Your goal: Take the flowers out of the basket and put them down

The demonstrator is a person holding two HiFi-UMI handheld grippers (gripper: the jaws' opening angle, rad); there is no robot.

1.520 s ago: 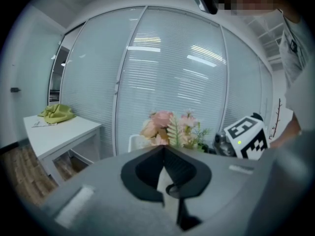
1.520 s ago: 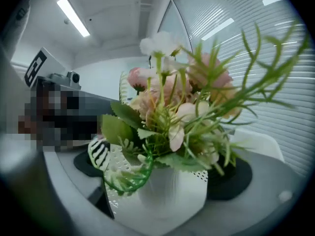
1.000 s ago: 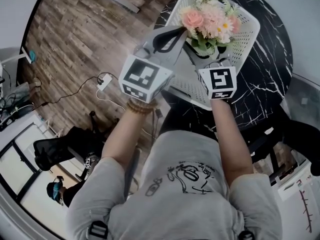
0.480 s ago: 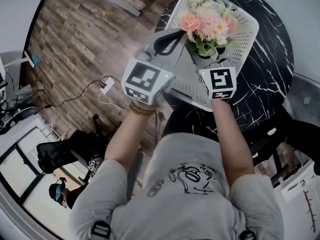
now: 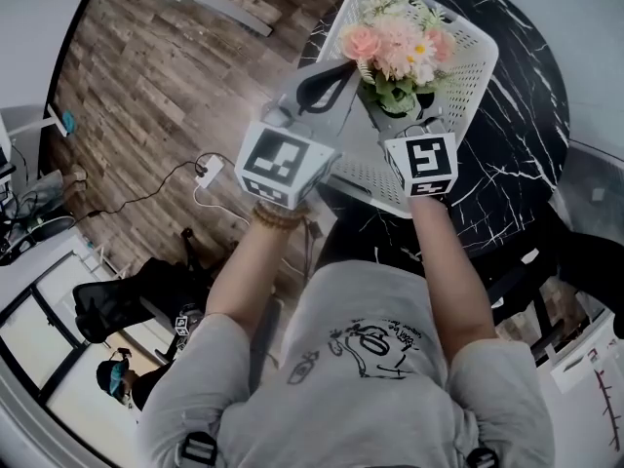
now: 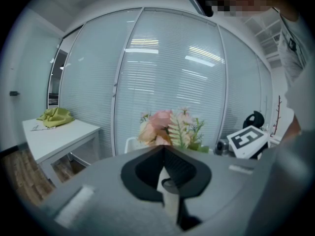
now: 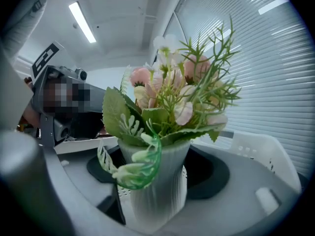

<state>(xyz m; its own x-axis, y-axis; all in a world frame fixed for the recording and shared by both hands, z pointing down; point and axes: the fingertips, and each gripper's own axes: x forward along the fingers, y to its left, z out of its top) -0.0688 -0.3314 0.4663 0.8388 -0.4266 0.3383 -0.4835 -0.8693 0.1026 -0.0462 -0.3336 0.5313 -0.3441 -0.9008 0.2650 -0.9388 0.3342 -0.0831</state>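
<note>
At the left rim of the white perforated plastic basket (image 5: 476,78), the left gripper (image 6: 163,147) has its tips together on nothing, and its grey body hides most of the basket. Inside the basket, the bunch of pink-and-cream flowers (image 5: 402,45) stands in a white ribbed vase (image 7: 156,200) whose rim is covered by foliage. The right gripper (image 7: 155,173), its jaws having just been closing, clamps that vase.

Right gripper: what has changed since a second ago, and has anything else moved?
The right gripper has just been closing its jaws; they now clamp the white vase holding the flowers. Neither hand has shifted. The left gripper stays shut at the edge of the basket, and the vase still stands in the basket.
</note>
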